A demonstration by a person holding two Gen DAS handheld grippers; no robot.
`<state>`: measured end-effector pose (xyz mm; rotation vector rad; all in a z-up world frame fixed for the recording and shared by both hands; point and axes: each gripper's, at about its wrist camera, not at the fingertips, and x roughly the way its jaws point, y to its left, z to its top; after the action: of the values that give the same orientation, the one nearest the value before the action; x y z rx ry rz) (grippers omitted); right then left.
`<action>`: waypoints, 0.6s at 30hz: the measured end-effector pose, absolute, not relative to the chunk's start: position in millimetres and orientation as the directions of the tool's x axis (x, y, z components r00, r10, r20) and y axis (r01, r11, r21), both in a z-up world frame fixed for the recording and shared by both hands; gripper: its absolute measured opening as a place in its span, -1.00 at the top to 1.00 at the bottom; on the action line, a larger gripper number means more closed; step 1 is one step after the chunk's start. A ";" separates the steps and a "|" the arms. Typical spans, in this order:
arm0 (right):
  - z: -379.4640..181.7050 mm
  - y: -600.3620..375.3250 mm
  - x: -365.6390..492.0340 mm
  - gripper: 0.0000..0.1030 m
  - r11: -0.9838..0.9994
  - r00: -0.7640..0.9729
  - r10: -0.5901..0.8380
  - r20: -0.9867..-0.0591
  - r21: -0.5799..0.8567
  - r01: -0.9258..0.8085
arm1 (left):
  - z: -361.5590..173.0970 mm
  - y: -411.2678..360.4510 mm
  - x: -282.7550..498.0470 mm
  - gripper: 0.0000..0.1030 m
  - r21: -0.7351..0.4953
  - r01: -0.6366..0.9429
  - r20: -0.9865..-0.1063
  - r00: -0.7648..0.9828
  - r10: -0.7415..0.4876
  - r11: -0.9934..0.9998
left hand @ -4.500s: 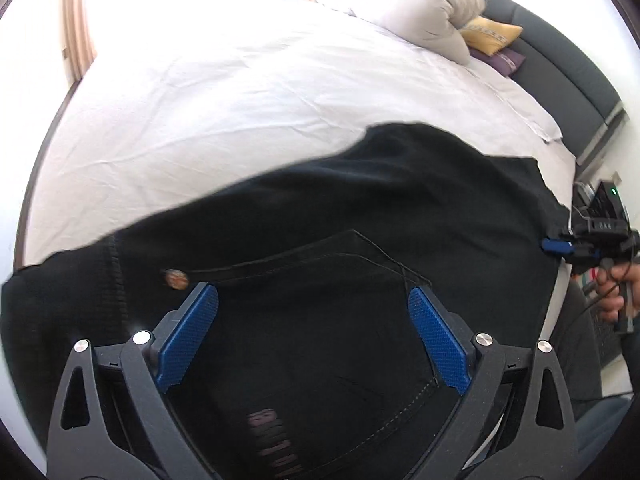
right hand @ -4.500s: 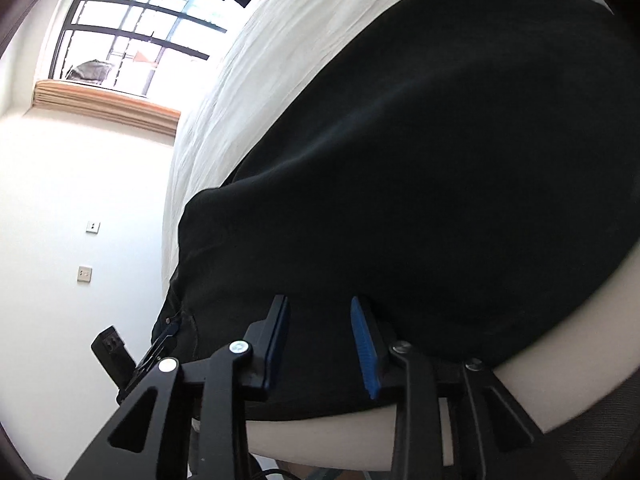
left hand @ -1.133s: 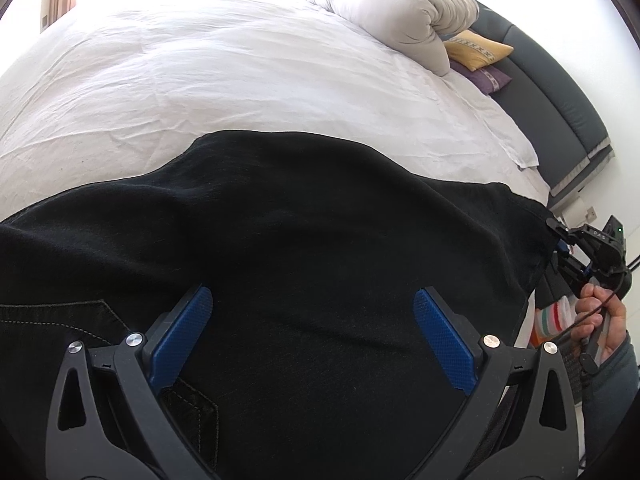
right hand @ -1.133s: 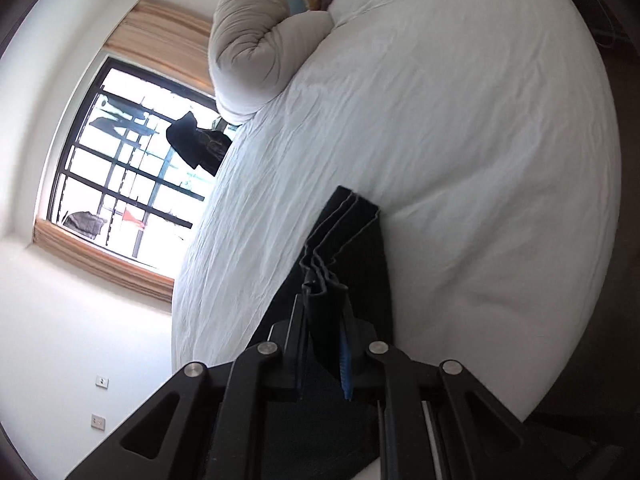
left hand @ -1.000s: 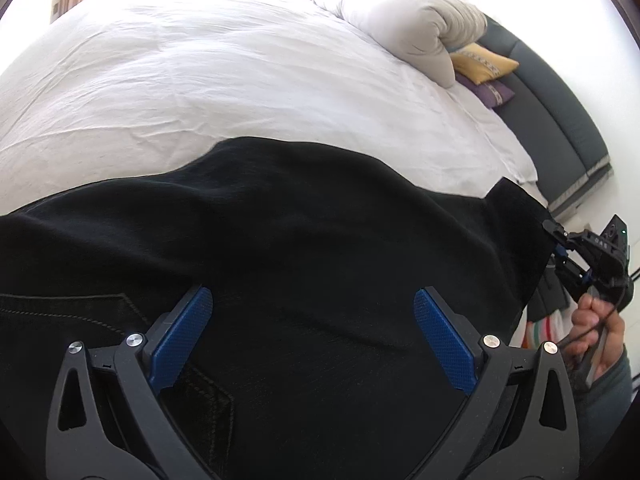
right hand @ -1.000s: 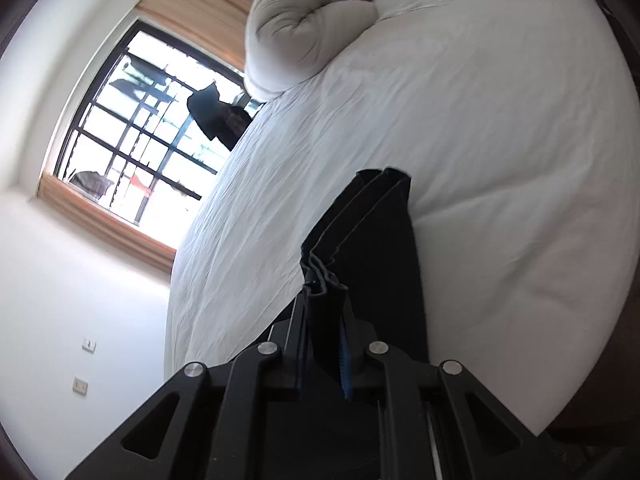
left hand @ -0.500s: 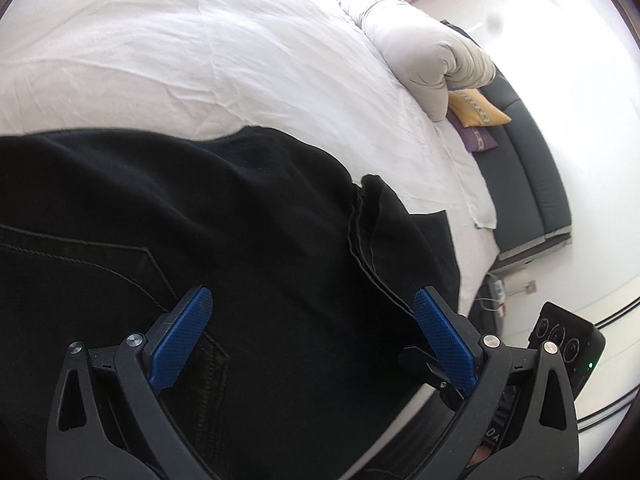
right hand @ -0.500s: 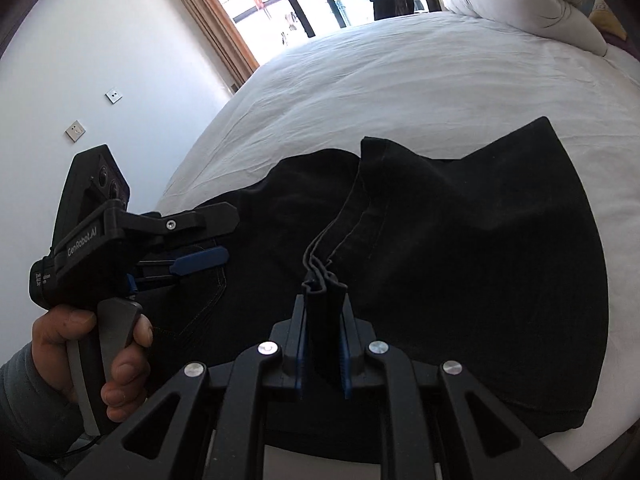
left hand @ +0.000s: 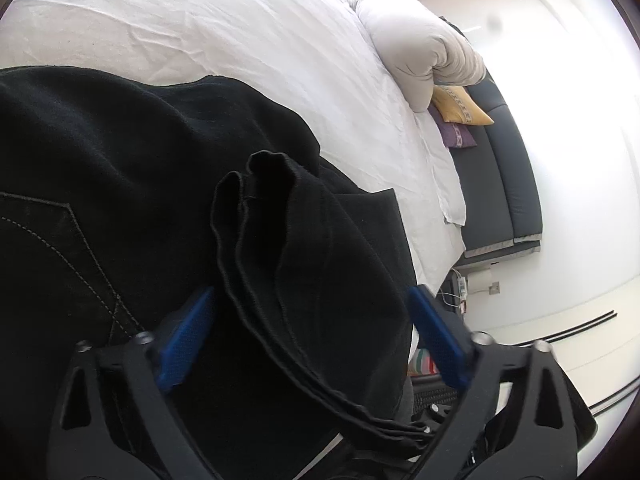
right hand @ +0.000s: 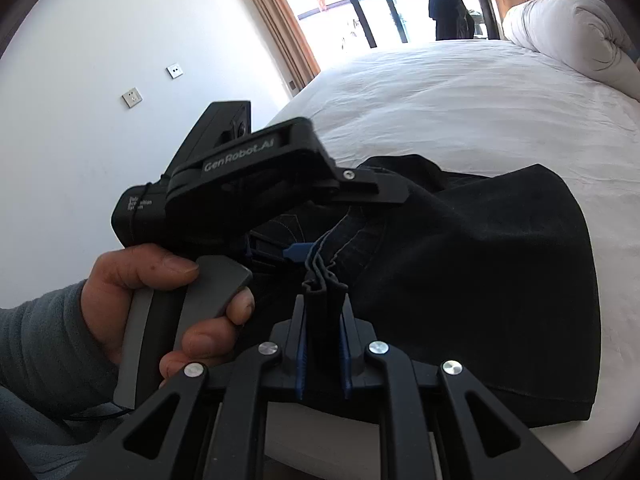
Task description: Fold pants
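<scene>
On the white bed [right hand: 460, 92], black pants [right hand: 480, 248] lie doubled over near its edge, stitching showing; right hand-held gripper [right hand: 323, 344] pinches the bunched hems, left hand-held gripper [left hand: 308, 336] closing around that raised fold, pads not yet touching.

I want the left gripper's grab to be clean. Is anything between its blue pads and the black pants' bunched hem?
Nothing visible. The left gripper is closing around the bunched hem of the black pants, pads apart from cloth.

White bed [left hand: 260, 52] (wrinkled sheet) carries black pants [left hand: 120, 152], rolled duvet [left hand: 416, 48].
</scene>
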<state>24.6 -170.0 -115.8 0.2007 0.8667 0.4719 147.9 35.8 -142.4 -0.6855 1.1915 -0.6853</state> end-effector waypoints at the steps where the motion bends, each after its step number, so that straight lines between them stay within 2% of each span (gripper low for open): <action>1: -117.6 -166.1 24.7 0.71 0.882 0.548 0.470 -0.692 0.352 -0.313 | -144.3 37.6 147.9 -0.07 -0.778 0.108 -0.589 0.216 -0.779 0.619; 2: -119.0 -162.5 25.0 0.71 0.883 0.543 0.469 -0.696 0.353 -0.309 | -146.5 39.4 148.2 0.11 -0.773 0.099 -0.600 0.207 -0.773 0.627; 3: -119.8 -159.5 24.4 0.71 0.881 0.539 0.473 -0.697 0.359 -0.309 | -147.7 41.8 147.7 0.38 -0.761 0.096 -0.615 0.208 -0.761 0.641; 6: -119.0 -153.0 25.6 0.71 0.877 0.538 0.481 -0.692 0.365 -0.313 | -150.4 53.1 145.5 0.64 -0.742 0.088 -0.637 0.221 -0.739 0.665; 9: -119.4 -145.8 30.2 0.71 0.870 0.527 0.492 -0.693 0.376 -0.318 | -149.4 62.9 143.4 0.69 -0.727 0.094 -0.649 0.232 -0.725 0.680; 18: -127.8 -111.5 40.0 0.71 0.853 0.483 0.515 -0.708 0.370 -0.368 | -154.5 89.2 139.0 0.69 -0.694 0.062 -0.683 0.258 -0.683 0.717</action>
<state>40.0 -111.5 -127.8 0.1765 0.9204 0.5415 139.0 89.2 -154.5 -0.6136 1.2170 -0.5501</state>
